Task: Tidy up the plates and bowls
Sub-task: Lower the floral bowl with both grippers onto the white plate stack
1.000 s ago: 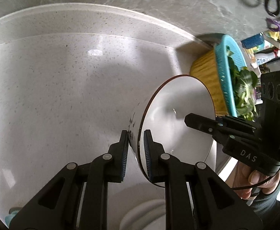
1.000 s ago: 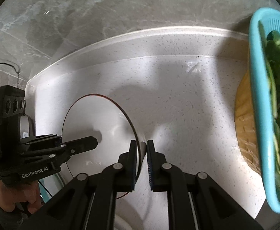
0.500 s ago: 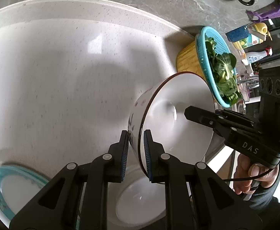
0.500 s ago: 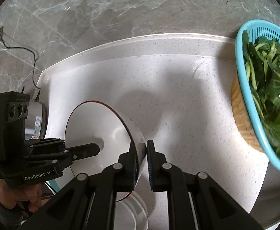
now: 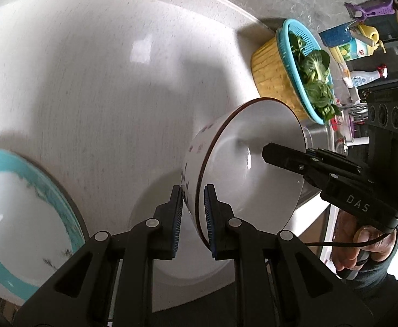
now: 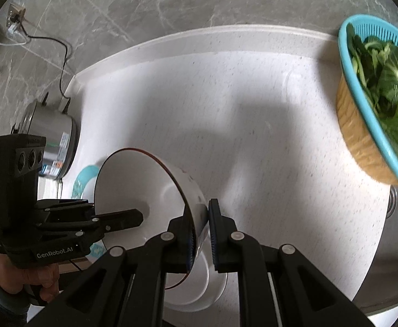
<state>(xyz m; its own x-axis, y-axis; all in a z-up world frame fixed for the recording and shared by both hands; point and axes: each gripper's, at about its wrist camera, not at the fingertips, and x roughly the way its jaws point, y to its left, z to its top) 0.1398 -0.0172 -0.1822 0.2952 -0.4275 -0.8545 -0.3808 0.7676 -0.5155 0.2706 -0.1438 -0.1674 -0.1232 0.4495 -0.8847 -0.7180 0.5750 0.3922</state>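
- The teal-rimmed plate point(image 5: 32, 218) is lying at the far left of the left wrist view, flat on the white counter point(image 5: 103, 81) and well apart from both tools.
- The left gripper point(image 5: 193, 218) is clamping narrowly on the near-left rim of the brown-rimmed bowl point(image 5: 248, 169), one pad outside the wall and one inside.
- The bowl is hanging above the counter between the two tools, tipped so that its mouth is facing the left tool's camera side, with its rim plane standing steeply, not level.
- Directly under the bowl a second white bowl point(image 5: 188, 256) is sitting on the counter, mouth up (judging by this, the carried bowl is meant to nest into it).
- That is the relation the coming move is turning on: the target is lying straight below both sets of fingers, so neither hand is nearer, and the bowl is needing to be levelled before it goes down.
- The right gripper point(image 6: 200, 237) is pinching the opposite rim in the same narrow way, sharing the load.
- At the right, the blue colander of greens point(image 6: 376, 103) is sitting near the counter's edge, well clear of the bowls.
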